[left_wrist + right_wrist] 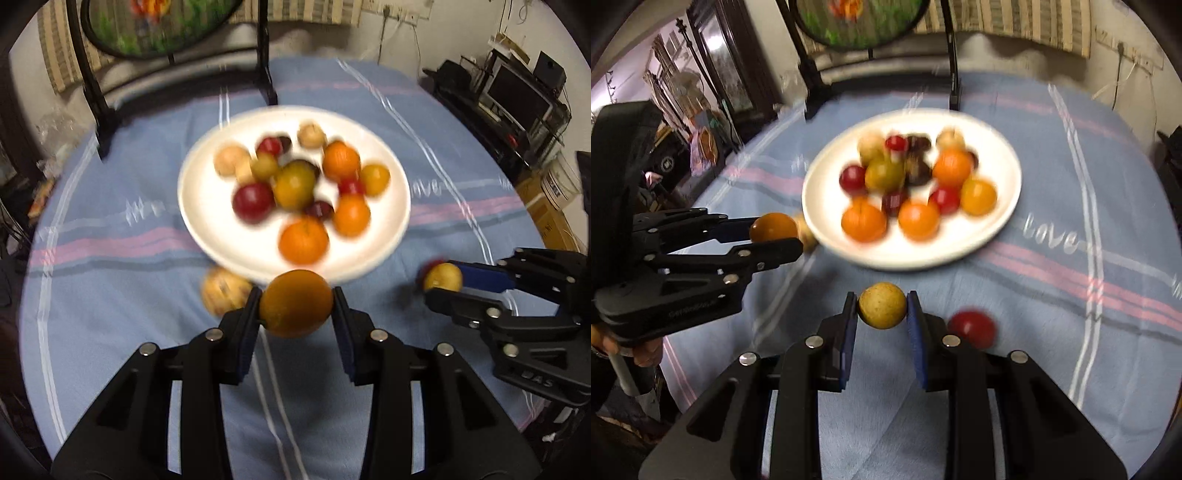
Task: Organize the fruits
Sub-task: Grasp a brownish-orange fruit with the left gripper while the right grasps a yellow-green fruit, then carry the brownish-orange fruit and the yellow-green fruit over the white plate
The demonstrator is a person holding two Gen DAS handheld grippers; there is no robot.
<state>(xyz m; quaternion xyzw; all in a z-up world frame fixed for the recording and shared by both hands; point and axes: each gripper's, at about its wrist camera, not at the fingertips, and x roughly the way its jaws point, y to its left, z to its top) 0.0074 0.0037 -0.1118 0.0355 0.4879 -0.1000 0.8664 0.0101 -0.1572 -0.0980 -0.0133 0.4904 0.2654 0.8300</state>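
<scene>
A white plate (207, 225) (1004, 162) in the middle of the table holds several fruits: oranges, red and dark plums, yellow and tan ones. My left gripper (296, 301) (775, 230) is shut on an orange fruit (295, 302) (772, 225) just in front of the plate's near rim. My right gripper (882, 305) (439, 282) is shut on a yellow fruit (882, 305) (443, 277), right of the plate. A tan fruit (221, 291) lies on the cloth by the plate's near-left rim. A red fruit (973, 326) lies on the cloth beside my right gripper.
The round table has a blue cloth with pink stripes (110, 243) (1071, 277). A black stand (266, 74) (955, 81) with a round picture rises behind the plate. Shelves and boxes (517, 103) stand at the far right of the room.
</scene>
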